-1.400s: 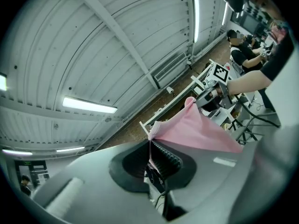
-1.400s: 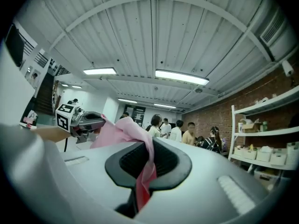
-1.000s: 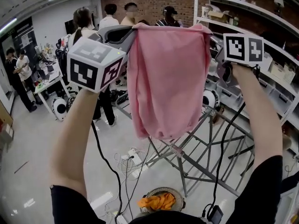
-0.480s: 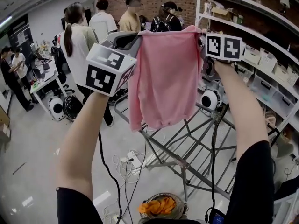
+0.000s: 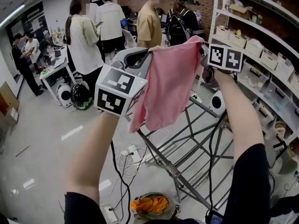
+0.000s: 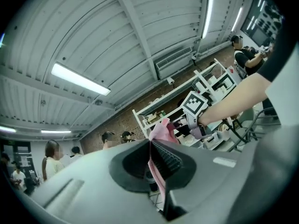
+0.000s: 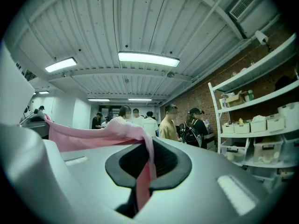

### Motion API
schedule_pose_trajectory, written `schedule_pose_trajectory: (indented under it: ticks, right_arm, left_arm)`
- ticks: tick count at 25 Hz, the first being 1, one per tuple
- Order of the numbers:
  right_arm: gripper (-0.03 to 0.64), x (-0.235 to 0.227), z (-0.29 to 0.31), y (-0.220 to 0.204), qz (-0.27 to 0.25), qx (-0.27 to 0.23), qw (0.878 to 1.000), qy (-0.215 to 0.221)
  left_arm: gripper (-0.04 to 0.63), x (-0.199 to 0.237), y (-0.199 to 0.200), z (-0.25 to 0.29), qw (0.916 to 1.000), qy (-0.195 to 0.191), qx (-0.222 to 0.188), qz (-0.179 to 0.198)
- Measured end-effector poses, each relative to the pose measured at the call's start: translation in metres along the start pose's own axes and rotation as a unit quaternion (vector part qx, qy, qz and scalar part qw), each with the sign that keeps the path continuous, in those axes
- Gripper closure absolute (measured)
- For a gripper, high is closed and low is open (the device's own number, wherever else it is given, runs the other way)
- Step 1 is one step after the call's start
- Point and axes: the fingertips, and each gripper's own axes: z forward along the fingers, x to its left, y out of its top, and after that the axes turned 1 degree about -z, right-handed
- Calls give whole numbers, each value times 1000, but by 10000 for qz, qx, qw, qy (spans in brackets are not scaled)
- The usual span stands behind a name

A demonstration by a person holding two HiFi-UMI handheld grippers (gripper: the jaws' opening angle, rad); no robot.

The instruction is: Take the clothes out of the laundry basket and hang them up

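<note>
My left tool (image 6: 154,171): pinching one top corner of the pink garment (image 5: 167,85).
My right tool (image 7: 141,174): pinching the other corner.
Garment: hanging above the drying rack (image 5: 184,146).
Risk: hem snags a rail, tugging a corner loose.

Both your arms end in black short sleeves, the left sleeve (image 5: 83,208) and the right sleeve (image 5: 250,185). Your left gripper (image 5: 148,54) has a smooth grey shell and carries a white marker cube (image 5: 120,90) printed with black squares. Your right gripper (image 5: 203,49) bears a matching cube (image 5: 225,57). A thin black left cable (image 5: 117,168) trails below one gripper and a right cable (image 5: 210,167) below the other. Inside the jaws, the pads (image 6: 167,158) are black and ribbed.
</note>
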Motion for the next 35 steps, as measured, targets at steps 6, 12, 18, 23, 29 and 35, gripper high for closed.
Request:
schedule_pose_trajectory:
  ticks: [6, 12, 18, 23, 29, 35]
  right_arm:
    - [601, -44, -52, -28, 212, 63, 9996, 149]
    - [601, -91, -102, -98, 174, 542, 9984, 66]
    - [601, -117, -135, -171, 358, 965, 9947, -2]
    - [601, -116, -171, -238, 573, 1307, 9897, 145]
    - [601, -111, -227, -290, 550, 1436, 9874, 367]
    - [600, -114, -262, -334, 159, 1841, 9817, 459]
  left_arm:
    - [583, -82, 26, 4, 9975, -455, -531, 53]
    - [583, -169, -4, 12, 9953, -916, -315, -6]
    - [583, -235, -52, 10, 9913, -1218, 122, -474]
    - [583, -294, -102, -16, 9844, -1529, 616, -613]
    - [584, -351, -141, -52, 9775, -1800, 990, -474]
    - [583, -409, -162, -78, 9676, -2177, 1264, -179]
